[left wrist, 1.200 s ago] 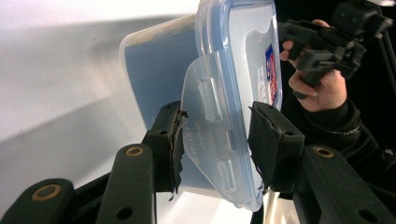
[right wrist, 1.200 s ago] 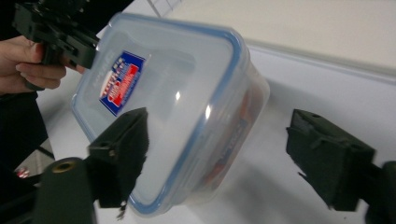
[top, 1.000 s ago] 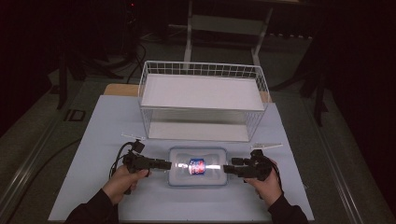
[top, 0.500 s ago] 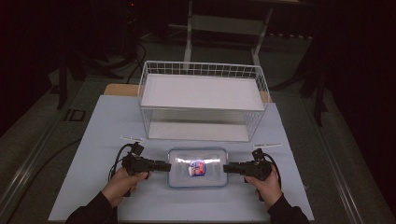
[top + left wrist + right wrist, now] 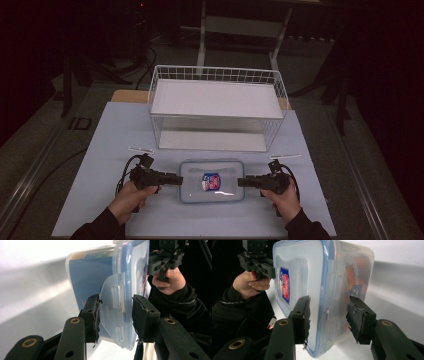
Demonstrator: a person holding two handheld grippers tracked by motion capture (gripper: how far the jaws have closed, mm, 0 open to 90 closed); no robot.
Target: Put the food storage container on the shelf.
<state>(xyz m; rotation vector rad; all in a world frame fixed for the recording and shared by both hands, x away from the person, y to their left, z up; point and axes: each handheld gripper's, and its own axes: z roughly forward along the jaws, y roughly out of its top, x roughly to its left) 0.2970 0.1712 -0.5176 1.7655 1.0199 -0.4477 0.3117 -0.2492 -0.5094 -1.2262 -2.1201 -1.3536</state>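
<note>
Both grippers now closer in on clear rectangular blue-rimmed lidded plastic container (image 5: pixel 212 181): left gripper (image 5: pixel 116 312) at 9 o'clock, right gripper (image 5: pixel 329 315) at 3, both open, straddling side latch flaps. Rigid, slick, light; take by ends.

Honestly nothing legible here. The clear plastic blue-rimmed food container (image 5: pixel 317 285) has a red-and-blue sticker (image 5: pixel 285 285) on its lid, up past the jaws, but its print is too small and blurry to read.

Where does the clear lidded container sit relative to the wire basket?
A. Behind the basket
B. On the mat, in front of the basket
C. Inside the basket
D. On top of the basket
B: in the high view the container lies on the mat, nearer the person than the wire basket.
</note>
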